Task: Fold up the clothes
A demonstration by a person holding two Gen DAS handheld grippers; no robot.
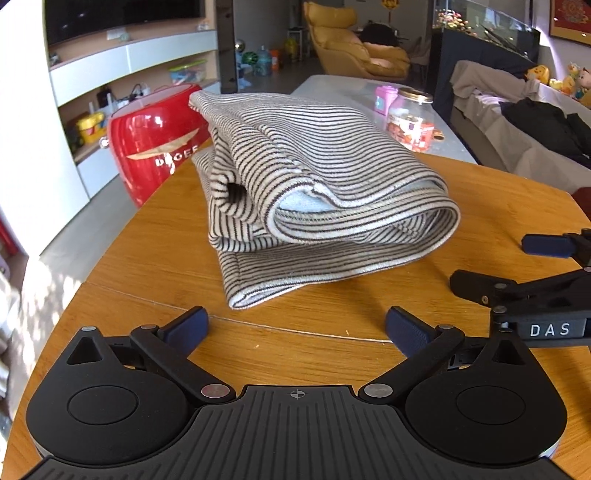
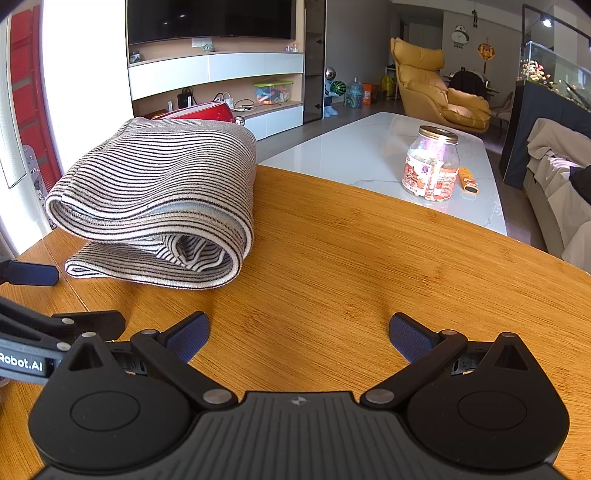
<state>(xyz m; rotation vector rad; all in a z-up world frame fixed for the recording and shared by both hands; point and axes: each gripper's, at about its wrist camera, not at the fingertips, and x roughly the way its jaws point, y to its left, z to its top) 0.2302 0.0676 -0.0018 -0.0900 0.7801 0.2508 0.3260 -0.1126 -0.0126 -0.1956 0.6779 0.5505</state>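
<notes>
Right wrist: lidded jar holds snacks, on white table.

Left gripper spread wide, right gripper likewise, both seemingly empty

I see a wooden table up front. Behind it a white marble coffee table with a gold-lidded glass jar and a small orange item just beside it. I see a pink container near the jar from the left view. Red case off the table's left edge. Yellow lounge chair, TV, shelving unit farther back.
</notes>
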